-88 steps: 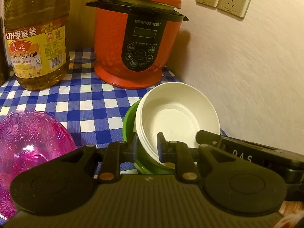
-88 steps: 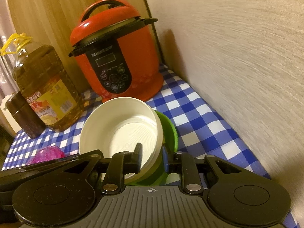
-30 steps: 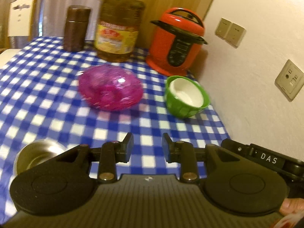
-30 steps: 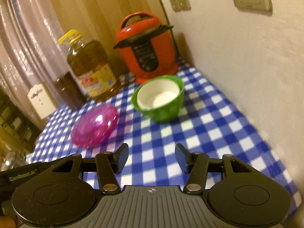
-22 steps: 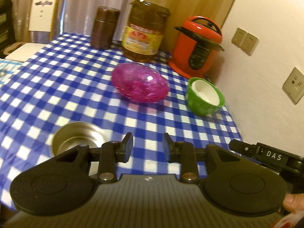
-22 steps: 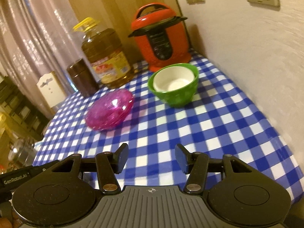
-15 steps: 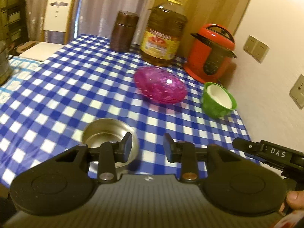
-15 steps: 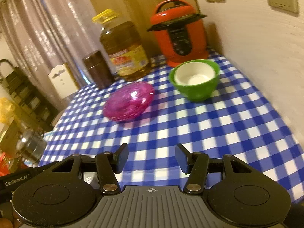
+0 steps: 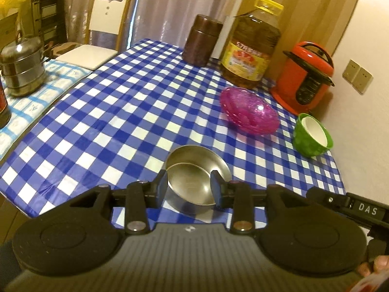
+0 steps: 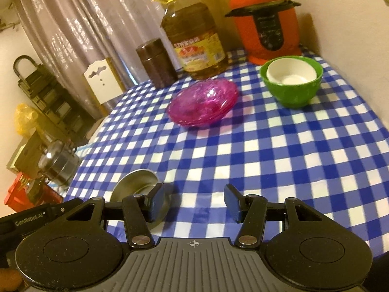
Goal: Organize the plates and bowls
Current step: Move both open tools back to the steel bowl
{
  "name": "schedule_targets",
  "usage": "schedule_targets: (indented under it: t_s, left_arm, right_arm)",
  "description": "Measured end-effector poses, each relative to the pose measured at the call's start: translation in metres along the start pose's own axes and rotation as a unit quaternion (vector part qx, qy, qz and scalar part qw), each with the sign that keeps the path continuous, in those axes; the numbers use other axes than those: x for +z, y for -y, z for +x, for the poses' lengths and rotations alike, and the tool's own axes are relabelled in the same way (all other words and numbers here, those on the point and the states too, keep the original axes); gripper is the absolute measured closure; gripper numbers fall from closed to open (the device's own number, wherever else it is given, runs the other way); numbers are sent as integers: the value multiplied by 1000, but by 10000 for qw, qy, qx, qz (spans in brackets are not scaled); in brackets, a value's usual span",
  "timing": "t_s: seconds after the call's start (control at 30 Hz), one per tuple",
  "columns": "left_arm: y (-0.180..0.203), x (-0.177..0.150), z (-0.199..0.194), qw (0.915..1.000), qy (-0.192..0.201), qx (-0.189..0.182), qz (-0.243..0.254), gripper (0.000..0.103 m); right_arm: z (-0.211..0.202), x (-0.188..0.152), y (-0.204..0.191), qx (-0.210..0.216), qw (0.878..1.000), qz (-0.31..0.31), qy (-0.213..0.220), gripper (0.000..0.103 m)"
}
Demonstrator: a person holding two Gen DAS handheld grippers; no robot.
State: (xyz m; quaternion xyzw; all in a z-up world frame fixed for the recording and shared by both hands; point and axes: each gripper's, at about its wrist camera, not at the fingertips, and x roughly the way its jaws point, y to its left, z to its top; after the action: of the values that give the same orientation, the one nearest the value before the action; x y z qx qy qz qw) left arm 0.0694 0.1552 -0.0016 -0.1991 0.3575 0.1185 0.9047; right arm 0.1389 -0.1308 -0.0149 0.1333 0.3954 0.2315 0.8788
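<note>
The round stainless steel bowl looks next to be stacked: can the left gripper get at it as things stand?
Probably yes: the left gripper is open, the steel bowl lies just ahead, nothing between.

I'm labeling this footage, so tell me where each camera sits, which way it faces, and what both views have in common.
Left wrist: on the left gripper, angled down across the checked table; the steel bowl shows between its open fingers; a fingertip shows at lower right.
Right wrist: on the right gripper, aimed toward the far wall corner; jaws open over bare cloth; part of a hand at lower left.
Shared: steel bowl, pink dish, green bowl with the white bowl inside, oil bottle, red cooker.
</note>
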Motion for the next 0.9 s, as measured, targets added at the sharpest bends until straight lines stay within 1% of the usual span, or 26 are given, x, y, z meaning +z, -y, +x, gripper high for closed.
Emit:
schedule_targets:
  t_s: [0.17,0.5,0.9]
  left_arm:
    - [-11,2,6,9999,-59,50,-113,69]
    - [-25,1,24,9993,-243,160,-224,69]
    - [-42,5,49,9980,-436,218,-394,69]
  right_arm:
    - [8,-2,-5,55,9999,44,-90,49]
    - [27,-3,-16,87,9996,-79,-241,49]
    - [66,1,-31,162,9984,-154,-515,49]
